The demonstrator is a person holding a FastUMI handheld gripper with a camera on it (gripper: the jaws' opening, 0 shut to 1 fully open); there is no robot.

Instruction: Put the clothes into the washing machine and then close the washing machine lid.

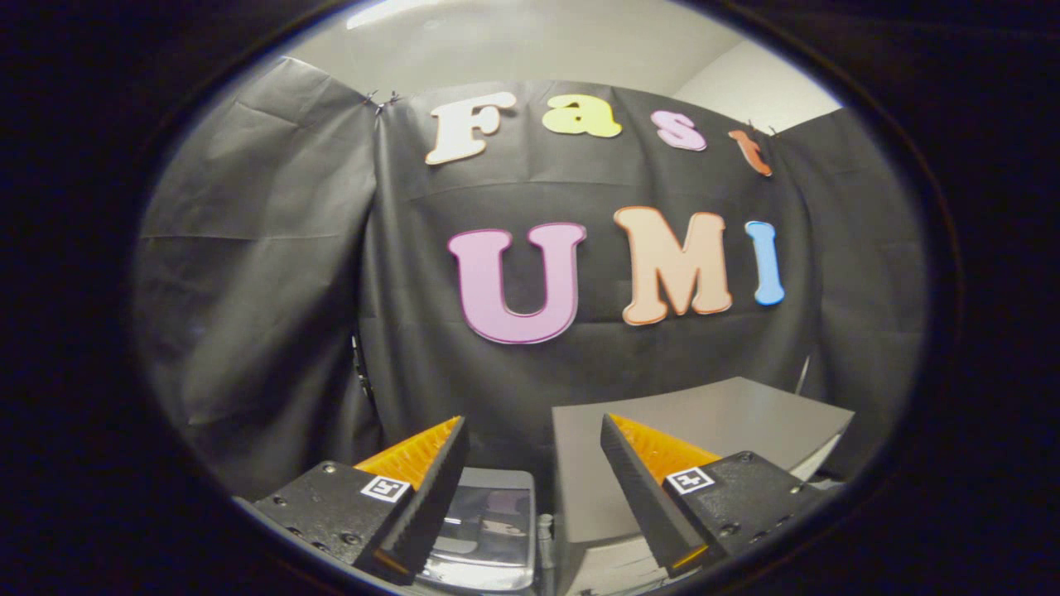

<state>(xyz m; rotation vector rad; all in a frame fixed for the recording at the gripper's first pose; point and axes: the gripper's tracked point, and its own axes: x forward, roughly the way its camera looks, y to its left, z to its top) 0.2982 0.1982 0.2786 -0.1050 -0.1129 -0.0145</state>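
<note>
Tongs [534,451] are held up high and level, looking mostly at the creased black cloth wall [273,273] of the booth, with a strip of pale ceiling [513,41] above it. The two fingers stand spread wide apart with nothing between them, so open and gripping nothing. Each finger carries a small square black-and-white marker tag [386,487] on its top face. Low down between the fingers, closer to the left one, sits the washing machine's clear, glossy, rounded-corner lid panel with a pale grey frame [489,521]; it picks up reflections, so I can't tell what's under it, and I can't tell for sure whether it's fully shut. Just right of that lid, a flat matte grey slab [729,418] rises at a tilt from behind the right finger toward the cloth wall; its near edge looks pale and thick. Can't tell if that slab is part of the machine or a worktop surface. A thin grey upright post [544,538] shows in the gap between the clear lid and the slab.
</note>
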